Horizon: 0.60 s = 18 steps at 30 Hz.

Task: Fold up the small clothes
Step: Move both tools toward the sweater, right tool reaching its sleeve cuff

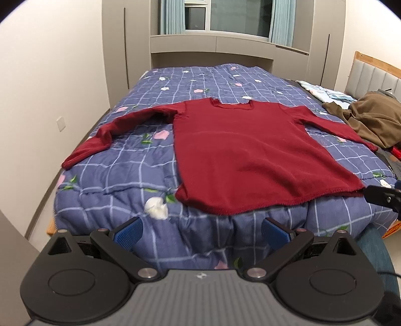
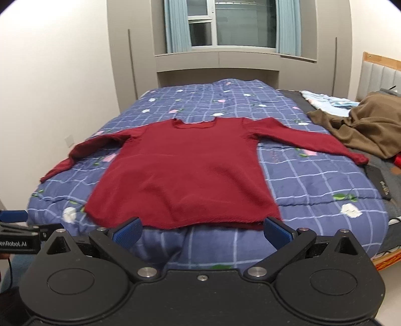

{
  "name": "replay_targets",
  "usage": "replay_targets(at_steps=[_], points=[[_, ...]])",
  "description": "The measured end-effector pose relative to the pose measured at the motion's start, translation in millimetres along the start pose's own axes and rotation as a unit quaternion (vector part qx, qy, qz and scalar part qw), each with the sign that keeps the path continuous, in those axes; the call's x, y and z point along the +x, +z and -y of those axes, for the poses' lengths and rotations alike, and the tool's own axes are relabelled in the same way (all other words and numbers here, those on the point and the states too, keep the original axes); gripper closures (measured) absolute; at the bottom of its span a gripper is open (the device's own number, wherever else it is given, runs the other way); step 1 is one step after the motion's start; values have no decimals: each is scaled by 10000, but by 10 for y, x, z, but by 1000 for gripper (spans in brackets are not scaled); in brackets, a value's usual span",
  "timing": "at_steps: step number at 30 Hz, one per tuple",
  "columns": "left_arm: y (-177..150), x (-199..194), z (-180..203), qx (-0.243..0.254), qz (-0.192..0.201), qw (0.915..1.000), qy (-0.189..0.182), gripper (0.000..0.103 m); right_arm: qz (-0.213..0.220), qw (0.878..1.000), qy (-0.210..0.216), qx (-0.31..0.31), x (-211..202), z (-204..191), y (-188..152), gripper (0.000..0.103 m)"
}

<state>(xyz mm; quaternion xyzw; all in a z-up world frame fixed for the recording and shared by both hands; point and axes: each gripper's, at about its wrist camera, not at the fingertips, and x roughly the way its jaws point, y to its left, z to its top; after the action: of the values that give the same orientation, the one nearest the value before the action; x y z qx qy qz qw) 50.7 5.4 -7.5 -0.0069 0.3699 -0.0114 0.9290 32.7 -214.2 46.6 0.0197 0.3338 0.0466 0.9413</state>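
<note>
At nine o'clock in my right wrist view, the left gripper (image 2: 15, 229) bears white lettering reading "enRobot.AI", its start cut off. A dark case (image 2: 378, 184) at three o'clock carries illegible print.

Ahead of our open fingers we see a blue checked floral quilt (image 1: 120, 175), a crumpled brown garment (image 2: 363, 133) far right, a grey padded wood-framed headboard (image 2: 381, 72), pale blue curtains (image 1: 173, 16) beyond, grey built-in cabinets (image 2: 185, 62).

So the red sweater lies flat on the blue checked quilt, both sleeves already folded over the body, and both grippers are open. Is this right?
Not quite: the red sweater has both sleeves spread out sideways on the blue checked quilt, as the right wrist view shows. The left gripper and right gripper are open.
</note>
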Motion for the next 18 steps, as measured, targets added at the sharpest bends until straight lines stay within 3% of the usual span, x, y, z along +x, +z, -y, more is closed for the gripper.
replay_targets(at_steps=[11, 18], points=[[529, 407, 189, 145, -48, 9999, 34, 0, -144, 9992, -349, 152, 357, 289, 246, 0], [932, 843, 336, 118, -331, 9993, 144, 0, -444, 9974, -413, 388, 794, 525, 492, 0]])
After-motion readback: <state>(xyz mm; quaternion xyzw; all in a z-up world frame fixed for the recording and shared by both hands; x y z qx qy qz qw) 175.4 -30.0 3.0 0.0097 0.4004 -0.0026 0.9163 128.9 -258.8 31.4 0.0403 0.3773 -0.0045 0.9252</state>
